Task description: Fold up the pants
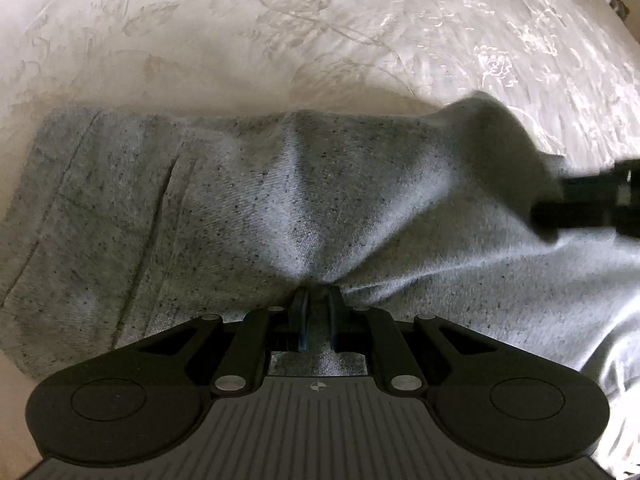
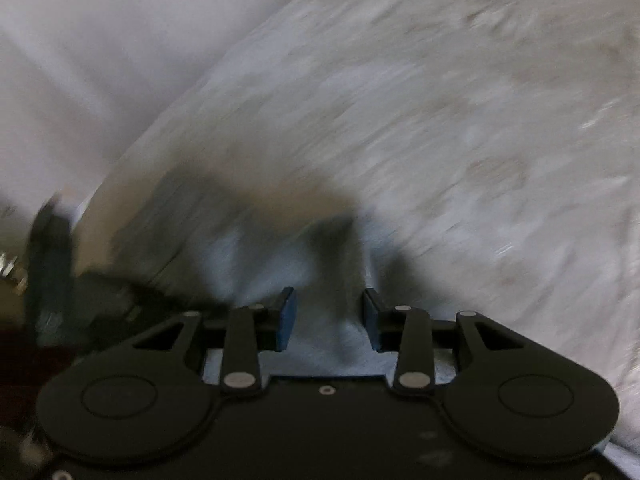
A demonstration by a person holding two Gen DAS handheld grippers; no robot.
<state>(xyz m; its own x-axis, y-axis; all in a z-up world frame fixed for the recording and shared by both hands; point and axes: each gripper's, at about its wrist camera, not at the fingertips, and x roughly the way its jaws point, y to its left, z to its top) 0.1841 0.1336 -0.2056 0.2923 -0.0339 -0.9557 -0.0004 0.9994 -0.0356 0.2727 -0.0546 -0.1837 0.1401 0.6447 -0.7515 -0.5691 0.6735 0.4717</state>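
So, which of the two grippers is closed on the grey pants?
The left gripper: its fingers pinch a bunched ridge of the pants. The right gripper stands open, its blue pads apart, with cloth only lying between them.

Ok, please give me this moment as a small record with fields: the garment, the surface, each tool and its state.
garment: grey speckled pants, lying partly flat, bunched into a ridge at the left tool
surface: pale floral bedspread
left tool: shut on a pinch of the pants
right tool: pads apart, grey cloth between them, not pressed
image quality: right wrist view strongly blurred
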